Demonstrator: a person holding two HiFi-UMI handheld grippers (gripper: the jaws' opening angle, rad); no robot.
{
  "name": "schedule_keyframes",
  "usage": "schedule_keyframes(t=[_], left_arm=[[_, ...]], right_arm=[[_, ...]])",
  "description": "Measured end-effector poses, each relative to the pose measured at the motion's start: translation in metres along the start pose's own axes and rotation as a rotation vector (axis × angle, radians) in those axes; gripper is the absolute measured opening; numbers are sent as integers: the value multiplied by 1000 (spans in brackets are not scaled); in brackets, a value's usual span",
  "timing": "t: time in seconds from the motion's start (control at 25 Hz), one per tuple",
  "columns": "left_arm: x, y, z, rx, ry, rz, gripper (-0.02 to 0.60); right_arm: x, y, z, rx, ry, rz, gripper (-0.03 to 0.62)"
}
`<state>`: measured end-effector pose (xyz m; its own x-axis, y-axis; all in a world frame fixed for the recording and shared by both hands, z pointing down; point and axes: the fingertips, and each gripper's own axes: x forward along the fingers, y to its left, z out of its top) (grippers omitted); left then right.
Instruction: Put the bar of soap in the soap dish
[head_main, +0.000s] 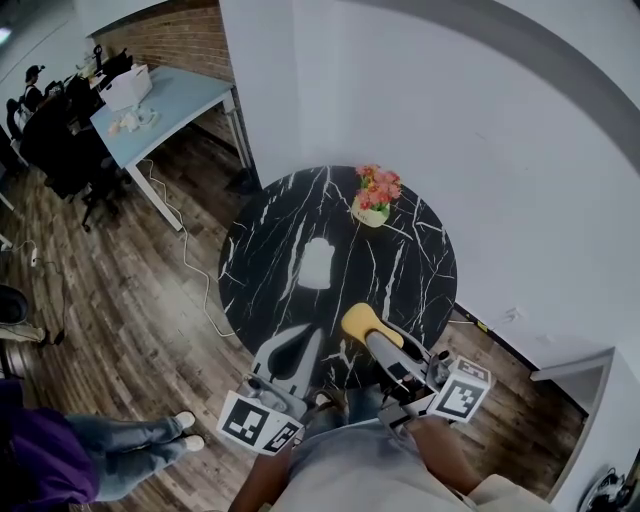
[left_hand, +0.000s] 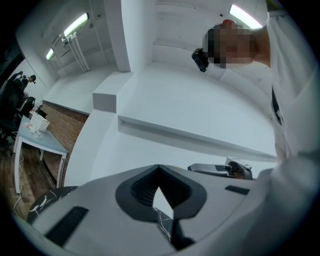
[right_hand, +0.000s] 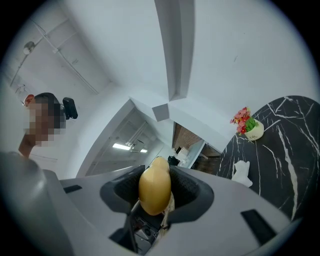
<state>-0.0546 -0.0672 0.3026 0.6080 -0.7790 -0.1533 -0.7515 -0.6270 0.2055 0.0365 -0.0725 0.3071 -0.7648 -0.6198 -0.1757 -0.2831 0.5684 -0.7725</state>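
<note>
right gripper (right_hand: 156, 176) jaws grasp the yellow bar of soap (right_hand: 154, 189), lower centre. the head view puts the white soap dish (head_main: 317, 263) mid-surface (head_main: 258, 262), unseen in the left gripper view, where left gripper (left_hand: 159, 171) jaws sit closed, empty.

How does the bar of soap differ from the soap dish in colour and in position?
The bar of soap is yellow; the soap dish is white. The soap is gripped in the right claw, off the table; the dish rests near the table's middle.
</note>
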Motion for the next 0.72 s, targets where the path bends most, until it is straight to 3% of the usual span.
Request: schedule_keyframes(t=[0.72], left_arm=[[61, 36, -16, -6, 35, 59, 2]], right_arm=[[40, -55, 38, 3, 68, 4, 160]])
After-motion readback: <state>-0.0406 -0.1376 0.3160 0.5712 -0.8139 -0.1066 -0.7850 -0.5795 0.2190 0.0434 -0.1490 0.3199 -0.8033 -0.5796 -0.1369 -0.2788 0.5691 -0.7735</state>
